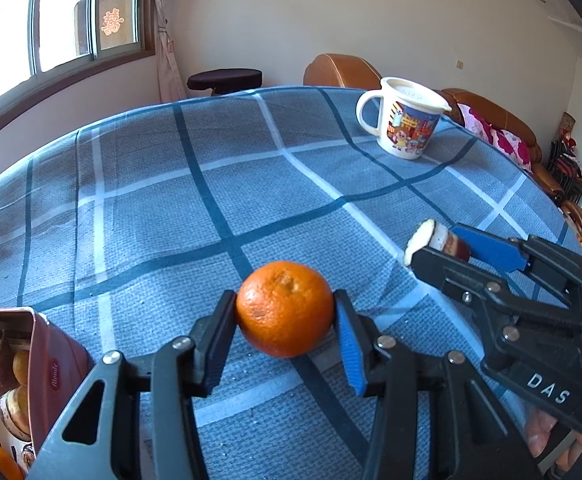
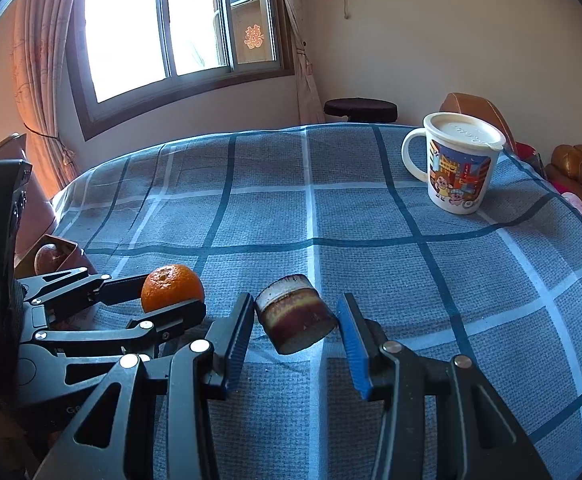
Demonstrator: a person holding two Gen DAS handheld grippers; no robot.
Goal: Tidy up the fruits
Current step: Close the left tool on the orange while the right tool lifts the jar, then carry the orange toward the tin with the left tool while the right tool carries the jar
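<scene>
An orange [image 1: 285,308] lies low over the blue checked cloth, and my left gripper [image 1: 285,304] is shut on it, one pad pressed to each side. The right wrist view shows the same orange [image 2: 171,286] in the left gripper [image 2: 173,292] at the left. My right gripper [image 2: 297,308] is shut on a short cylinder of fruit [image 2: 295,316] with dark red-brown skin and pale cut ends. It holds this a little above the cloth. In the left wrist view the right gripper [image 1: 437,242] and the cut piece [image 1: 439,240] are to the right of the orange.
A red-brown tin box [image 1: 51,360] with several fruits inside stands at the near left of the table, and is also seen as box [image 2: 71,256]. A lidded white cartoon mug [image 1: 407,120] stands at the far right. The cloth-covered table [image 1: 251,168] stretches ahead, with a brown sofa [image 1: 503,120] beyond it.
</scene>
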